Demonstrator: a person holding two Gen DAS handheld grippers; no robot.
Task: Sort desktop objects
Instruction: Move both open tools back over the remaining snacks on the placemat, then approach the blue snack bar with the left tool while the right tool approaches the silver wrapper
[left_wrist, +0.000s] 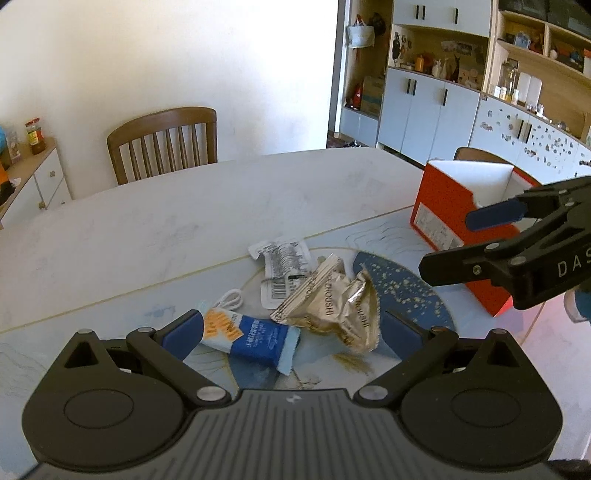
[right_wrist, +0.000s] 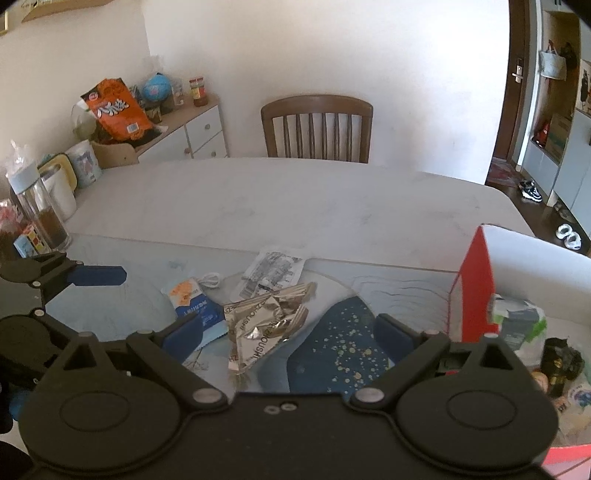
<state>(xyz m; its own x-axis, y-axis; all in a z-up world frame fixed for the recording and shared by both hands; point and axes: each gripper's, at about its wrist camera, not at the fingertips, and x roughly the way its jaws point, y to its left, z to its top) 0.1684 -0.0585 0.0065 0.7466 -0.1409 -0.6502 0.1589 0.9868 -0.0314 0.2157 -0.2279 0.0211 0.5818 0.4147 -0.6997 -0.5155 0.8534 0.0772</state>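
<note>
The left hand-held gripper is spread wide at the bottom of its view, nothing pinched, with a blue packet and a crumpled gold wrapper lying on the counter between its fingers. The right hand-held gripper is likewise spread and empty, the gold wrapper between its fingers. A white wrapper lies just beyond, at frame centre. A red box stands at the right.
</note>
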